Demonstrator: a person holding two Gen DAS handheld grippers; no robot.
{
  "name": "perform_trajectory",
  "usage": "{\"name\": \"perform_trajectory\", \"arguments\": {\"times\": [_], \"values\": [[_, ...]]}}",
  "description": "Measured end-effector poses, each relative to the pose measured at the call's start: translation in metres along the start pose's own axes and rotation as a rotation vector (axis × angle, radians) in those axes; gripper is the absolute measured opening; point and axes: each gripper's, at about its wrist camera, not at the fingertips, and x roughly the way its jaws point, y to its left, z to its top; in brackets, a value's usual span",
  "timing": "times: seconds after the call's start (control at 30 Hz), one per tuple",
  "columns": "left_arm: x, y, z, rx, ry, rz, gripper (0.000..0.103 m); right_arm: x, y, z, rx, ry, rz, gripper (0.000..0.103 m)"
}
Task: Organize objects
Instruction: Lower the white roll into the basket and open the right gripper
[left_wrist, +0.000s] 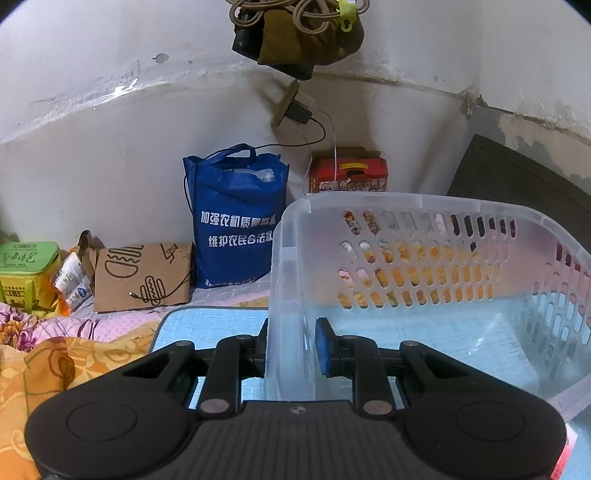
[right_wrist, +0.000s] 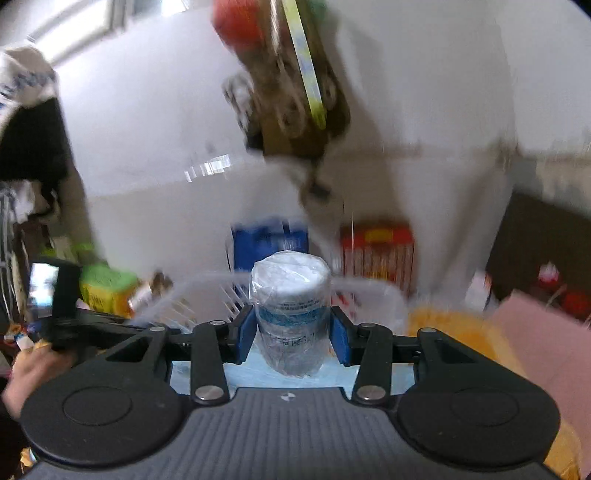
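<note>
The right wrist view is motion-blurred, so the jar's label cannot be read. The right gripper clamps a plastic-wrapped white-lidded jar upright, above the near edge of the blue mat. The left gripper, angled downward, pinches the near corner wall of the clear basket on that mat

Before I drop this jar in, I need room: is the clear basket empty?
Empty as far as shown: the left wrist view shows only the bare floor of the clear basket; its near right corner is out of frame.
</note>
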Motion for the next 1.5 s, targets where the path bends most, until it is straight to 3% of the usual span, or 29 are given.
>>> {"name": "perform_trajectory", "arguments": {"times": [0.17,0.3,0.37,0.43,0.53,0.7,0.83,0.93,1.37,1.5], "values": [[-0.001,0.001,-0.001,0.015,-0.004,-0.006,0.026,0.045,-0.009,-0.005,0.026,0.056,-0.024,0.048],[-0.001,0.001,0.000,0.015,-0.004,-0.009,0.026,0.057,-0.003,-0.010,-0.001,0.078,-0.023,0.049],[-0.001,0.001,0.000,0.015,-0.004,-0.007,0.026,0.059,-0.001,-0.010,-0.017,0.074,-0.030,0.061],[-0.001,0.001,0.000,0.017,-0.004,-0.006,0.027,0.057,-0.001,-0.007,-0.020,0.066,-0.028,0.102],[-0.001,0.000,0.000,0.020,-0.002,-0.002,0.028,0.045,-0.002,-0.006,-0.021,0.004,-0.041,0.103],[-0.001,0.000,0.000,0.023,-0.003,-0.001,0.028,0.030,-0.011,-0.009,-0.002,-0.013,-0.026,0.103],[-0.002,0.001,0.000,0.025,-0.004,0.001,0.028,0.004,-0.023,-0.030,0.025,-0.068,0.006,0.103],[-0.002,0.001,-0.001,0.023,-0.006,0.005,0.028,-0.010,-0.028,-0.045,0.021,-0.095,-0.039,0.103],[-0.003,-0.002,-0.001,0.028,-0.007,0.007,0.028,-0.067,-0.037,-0.083,0.052,-0.248,-0.070,0.103],[-0.003,-0.002,0.000,0.027,-0.007,0.007,0.028,-0.077,-0.032,-0.100,0.042,-0.242,-0.075,0.103]]}}
